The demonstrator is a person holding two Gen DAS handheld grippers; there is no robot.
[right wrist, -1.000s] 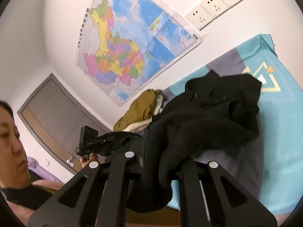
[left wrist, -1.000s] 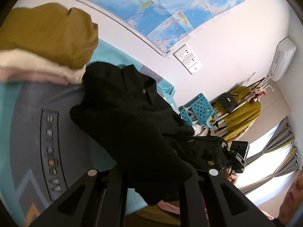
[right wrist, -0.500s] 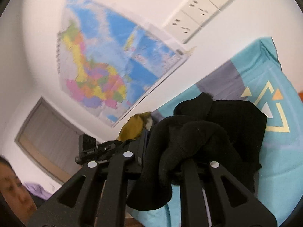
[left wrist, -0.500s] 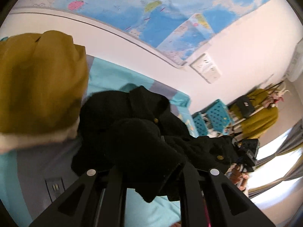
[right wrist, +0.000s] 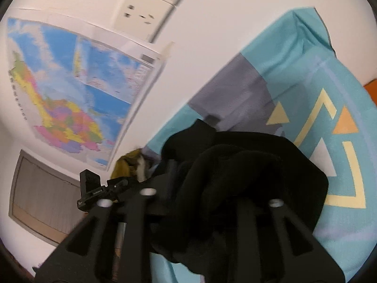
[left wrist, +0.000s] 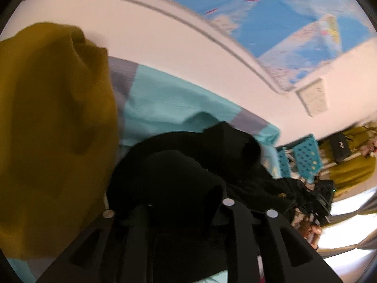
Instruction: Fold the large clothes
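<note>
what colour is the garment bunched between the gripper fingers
Black, clearest in the right wrist view.

Both grippers (left wrist: 186, 214) (right wrist: 188, 202) opening — (angled down)

Both grippers have carried the black garment (left wrist: 188, 165) forward over the bed (right wrist: 329, 99) toward the wall, so the mustard pile (left wrist: 51, 129) now looms much closer on the left. The left gripper (left wrist: 186, 214) and right gripper (right wrist: 209, 202) were clamped; their jaws are now opening, with black cloth still between them.
</note>
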